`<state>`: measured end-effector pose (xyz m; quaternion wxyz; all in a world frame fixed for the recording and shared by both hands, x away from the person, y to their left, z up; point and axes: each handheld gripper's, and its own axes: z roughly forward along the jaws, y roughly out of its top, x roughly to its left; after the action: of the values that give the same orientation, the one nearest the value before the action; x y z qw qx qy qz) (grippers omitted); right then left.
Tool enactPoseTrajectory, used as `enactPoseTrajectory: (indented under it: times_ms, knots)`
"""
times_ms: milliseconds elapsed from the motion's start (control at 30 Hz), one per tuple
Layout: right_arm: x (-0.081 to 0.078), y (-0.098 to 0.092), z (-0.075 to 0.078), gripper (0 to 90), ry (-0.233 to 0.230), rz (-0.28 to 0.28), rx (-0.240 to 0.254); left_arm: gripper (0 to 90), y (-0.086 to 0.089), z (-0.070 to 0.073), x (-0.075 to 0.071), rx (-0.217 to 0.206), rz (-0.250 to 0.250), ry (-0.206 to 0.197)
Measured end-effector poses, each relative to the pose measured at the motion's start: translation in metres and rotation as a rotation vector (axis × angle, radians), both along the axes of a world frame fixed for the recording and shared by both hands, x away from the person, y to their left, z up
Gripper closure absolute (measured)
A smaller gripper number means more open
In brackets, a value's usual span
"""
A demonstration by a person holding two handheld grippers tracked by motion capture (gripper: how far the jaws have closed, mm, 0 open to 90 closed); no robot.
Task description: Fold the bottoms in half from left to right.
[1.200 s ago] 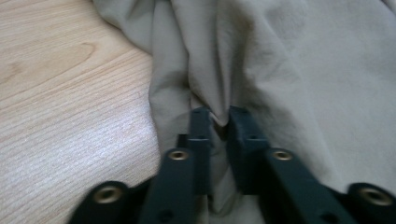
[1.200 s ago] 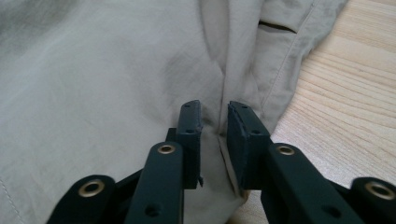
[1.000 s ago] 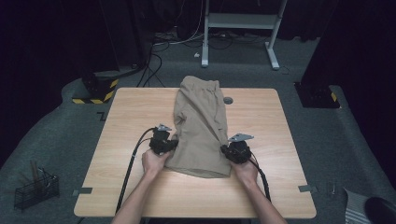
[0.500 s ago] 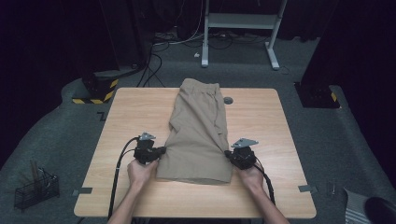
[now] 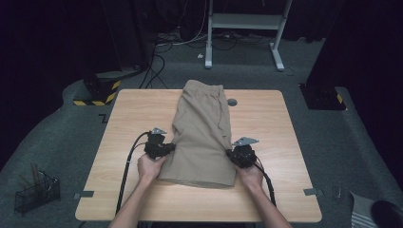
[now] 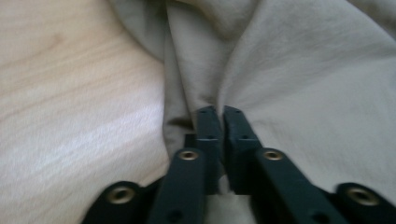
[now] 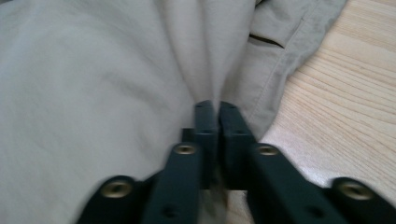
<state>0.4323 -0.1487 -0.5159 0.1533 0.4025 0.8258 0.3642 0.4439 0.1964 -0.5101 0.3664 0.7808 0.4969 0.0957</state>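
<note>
shorts (image 5: 203, 135) lie lengthwise on the table (image 5: 285, 142), waistband at the far end, hem near. left gripper (image 5: 164, 149) is clamped tight on a pinch of cloth at the left edge, right gripper (image 5: 234, 155) likewise on the right edge, fabric bunching up at both tips. judging by this, a fold is starting: lift both sides evenly, keep the cloth taut between them, and carry the near half toward the waistband without twisting it.
</note>
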Motion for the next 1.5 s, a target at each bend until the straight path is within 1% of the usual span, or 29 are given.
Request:
enactPoseTrajectory:
  times_ms: [67, 133, 233, 300, 333, 367, 433, 467, 533, 567, 633, 700, 767, 800, 833, 867, 967, 1000, 1067, 1100, 1133, 1200, 1233, 1300, 1333, 1367, 1400, 1467, 1500]
  knots:
    - [-0.003, -0.002, 0.001, 89.9, 0.0, 0.018, -0.005, 89.0, 0.001, 0.001, -0.006, 0.007, -0.015, 0.01]
    - [-0.009, -0.002, 0.001, 89.9, -0.006, 0.032, -0.02, 89.2, 0.0, 0.002, -0.019, 0.034, -0.04, 0.0]
    - [-0.017, -0.005, 0.001, 89.5, -0.005, 0.05, -0.027, 88.2, -0.002, -0.001, -0.038, 0.031, -0.056, 0.003]
    - [-0.022, -0.008, 0.001, 87.2, 0.005, 0.068, -0.014, 83.1, 0.001, 0.0, -0.042, 0.019, -0.039, -0.001]
    - [-0.024, -0.009, 0.001, 84.1, -0.003, 0.067, -0.012, 78.4, 0.003, 0.002, -0.042, 0.018, -0.028, -0.017]
    - [-0.026, -0.011, 0.003, 81.3, -0.015, 0.063, -0.004, 73.4, 0.004, 0.004, -0.041, 0.005, -0.014, -0.03]
    - [-0.026, -0.013, 0.009, 77.5, -0.037, 0.056, 0.024, 62.7, 0.005, 0.008, -0.036, 0.003, 0.005, -0.047]
    - [-0.026, -0.013, 0.011, 76.4, -0.043, 0.047, 0.035, 59.5, 0.004, 0.01, -0.033, -0.004, 0.012, -0.056]
    - [-0.021, -0.013, 0.018, 74.3, -0.058, 0.029, 0.067, 57.1, 0.001, 0.012, -0.026, -0.024, 0.016, -0.072]
    - [-0.018, -0.012, 0.019, 72.6, -0.055, 0.025, 0.078, 57.2, -0.001, 0.011, -0.023, -0.024, 0.019, -0.07]
    - [-0.012, -0.009, 0.019, 70.0, -0.041, 0.014, 0.076, 60.7, -0.004, 0.009, -0.016, -0.025, 0.017, -0.06]
    - [-0.004, -0.005, 0.016, 70.1, -0.011, 0.012, 0.077, 71.2, -0.007, 0.005, -0.013, -0.016, 0.009, -0.07]
    - [0.001, 0.0, 0.01, 76.1, 0.002, 0.018, 0.069, 81.8, -0.009, 0.001, -0.013, -0.008, -0.004, -0.064]
    - [0.002, 0.003, 0.007, 81.3, 0.0, 0.024, 0.057, 85.7, -0.009, 0.001, -0.015, 0.007, -0.005, -0.069]
    - [0.002, 0.005, 0.004, 87.2, -0.006, 0.034, 0.042, 88.2, -0.009, 0.001, -0.016, 0.008, -0.006, -0.069]
    - [0.001, 0.005, 0.003, 89.3, -0.011, 0.03, 0.043, 88.9, -0.009, 0.002, -0.018, 0.01, -0.007, -0.065]
    - [-0.006, 0.001, 0.006, 89.9, -0.053, 0.018, 0.051, 89.5, -0.007, 0.005, -0.026, -0.004, -0.04, -0.047]
    - [-0.011, 0.0, 0.009, 89.9, -0.082, 0.024, 0.035, 89.5, -0.009, 0.005, -0.029, 0.001, -0.046, -0.047]
    - [-0.015, 0.001, 0.014, 89.7, -0.085, 0.039, 0.0, 89.3, -0.012, 0.004, -0.035, 0.024, -0.064, -0.038]
    - [-0.017, 0.0, 0.015, 89.2, -0.074, 0.05, -0.009, 88.3, -0.013, 0.004, -0.038, 0.029, -0.062, -0.048]
    - [-0.018, -0.001, 0.015, 87.6, -0.061, 0.066, -0.01, 83.4, -0.012, 0.006, -0.04, 0.044, -0.054, -0.068]
    - [-0.018, -0.006, 0.015, 78.8, -0.063, 0.067, 0.001, 68.9, -0.008, 0.011, -0.041, 0.038, -0.033, -0.112]
    - [-0.016, -0.01, 0.016, 75.0, -0.06, 0.055, 0.026, 63.2, -0.005, 0.015, -0.04, 0.024, -0.016, -0.129]
    - [-0.014, -0.018, 0.02, 71.5, -0.063, 0.02, 0.085, 56.2, -0.001, 0.02, -0.038, -0.005, 0.016, -0.147]
    - [-0.014, -0.02, 0.022, 71.3, -0.077, 0.006, 0.089, 54.1, -0.001, 0.021, -0.036, -0.016, 0.028, -0.155]
    - [-0.013, -0.02, 0.024, 71.3, -0.091, -0.003, 0.085, 52.8, 0.0, 0.02, -0.034, -0.026, 0.04, -0.158]
    - [-0.011, -0.02, 0.025, 71.0, -0.096, -0.015, 0.083, 51.2, 0.0, 0.016, -0.03, -0.023, 0.056, -0.144]
    - [-0.003, -0.018, 0.024, 70.2, -0.095, -0.04, 0.061, 49.5, -0.003, 0.008, -0.025, -0.001, 0.066, -0.117]
    - [0.001, -0.018, 0.021, 69.5, -0.079, -0.055, 0.053, 48.6, -0.004, 0.004, -0.023, 0.021, 0.068, -0.1]
